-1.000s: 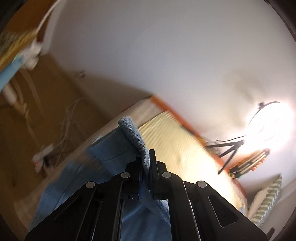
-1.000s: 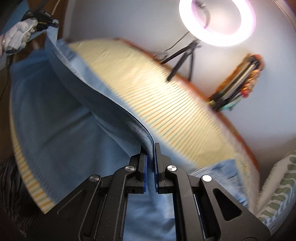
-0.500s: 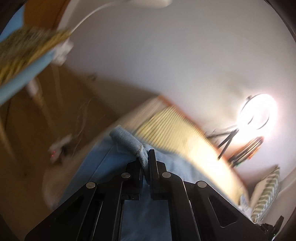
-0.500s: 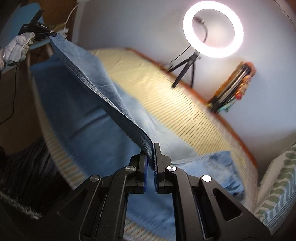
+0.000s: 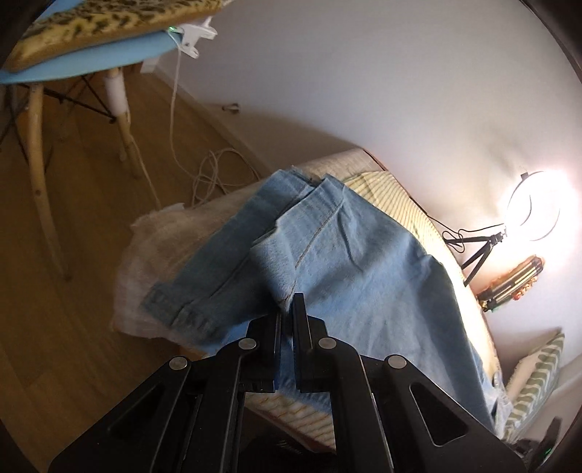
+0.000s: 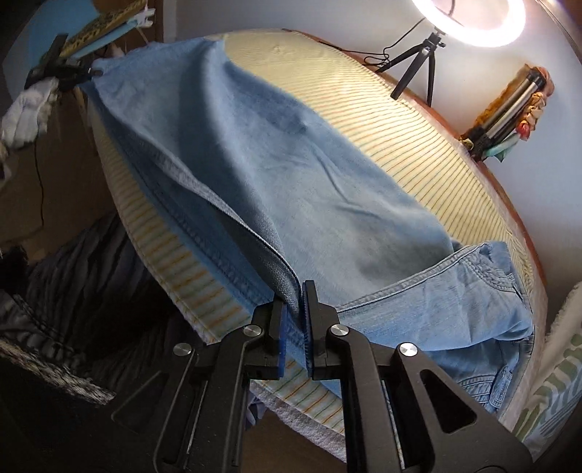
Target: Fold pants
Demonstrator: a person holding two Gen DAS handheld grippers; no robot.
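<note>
The pants (image 6: 291, 174) lie lengthwise on the bed (image 6: 418, 134), one leg laid over the other, cuffs at the far left end and waistband at the near right. I hold the near edge of the upper leg at two spots. My right gripper (image 6: 293, 302) has its jaws pinched narrow on the denim edge near the seat; my left gripper (image 5: 287, 316) has its jaws closed on a corner of the upper cuff, which sits a little short of the lower cuff (image 5: 182, 309).

I judge this the tail of the lengthwise fold: the top leg is across but its near edge is lifted off the one below, and wrinkles run through the middle. Next I would lower both edges together, pull lightly apart to flatten the cloth, line the cuffs up, then let go.

Beyond the bed a ring light (image 6: 469, 22) on a tripod stands at the far right, and a chair (image 5: 91, 62) on the floor to the left.
</note>
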